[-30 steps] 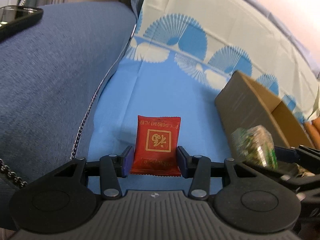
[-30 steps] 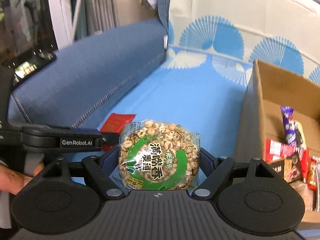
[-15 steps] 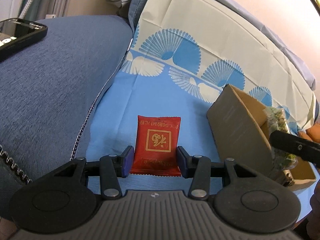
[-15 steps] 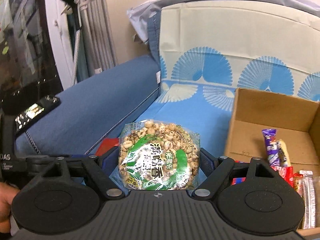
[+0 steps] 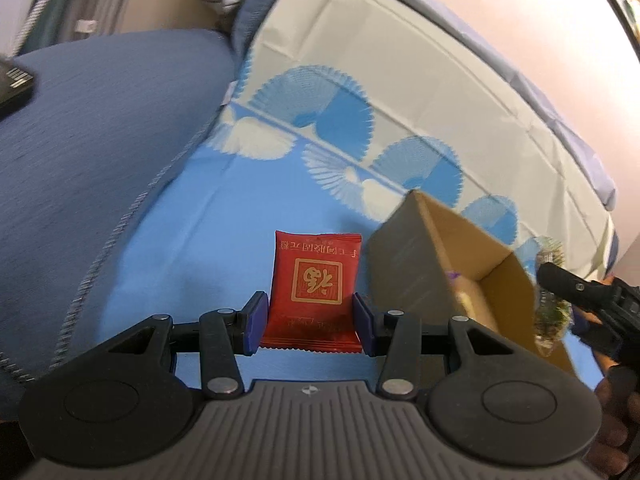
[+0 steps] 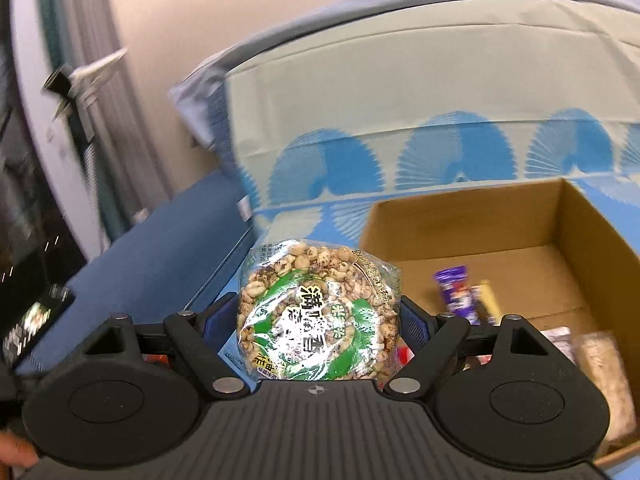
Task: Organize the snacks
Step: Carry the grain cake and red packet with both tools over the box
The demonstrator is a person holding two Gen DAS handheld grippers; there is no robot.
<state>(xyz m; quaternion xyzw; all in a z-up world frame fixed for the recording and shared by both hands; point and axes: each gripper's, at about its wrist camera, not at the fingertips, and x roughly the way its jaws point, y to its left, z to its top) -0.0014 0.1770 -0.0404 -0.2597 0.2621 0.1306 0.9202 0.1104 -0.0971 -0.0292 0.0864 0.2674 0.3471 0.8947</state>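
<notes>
Nearest to my left camera, the left gripper (image 5: 308, 316) is clenching a red snack packet (image 5: 316, 292) by its two side edges; both blue pads (image 5: 256, 322) are pressing against the wrapper, and the packet is standing upright between them, its gold print upside down to my view. It is hanging above the light blue cloth (image 5: 216, 216), not lying on it.

In my right camera, the right gripper (image 6: 320, 320) is grasping a round puffed-grain cake (image 6: 318, 312) in a clear wrapper with a green label, the jaws standing wide on either side of it. I am seeing that gripper again at the right edge of the left view, edge-on over the box.

Just beyond and to the right of the cake, the open cardboard box (image 6: 460, 220) is sitting on the cloth. A purple-wrapped bar (image 6: 456, 294) is lying on its floor, and other wrapped snacks (image 6: 600, 372) are showing at its near right side, too blurred for me to name.

Farther left, the blue sofa cushion (image 5: 100, 128) is bordering the cloth, with a dark phone (image 5: 14, 84) resting on it. At the back, the fan-patterned cover (image 5: 360, 80) is rising against the wall.
</notes>
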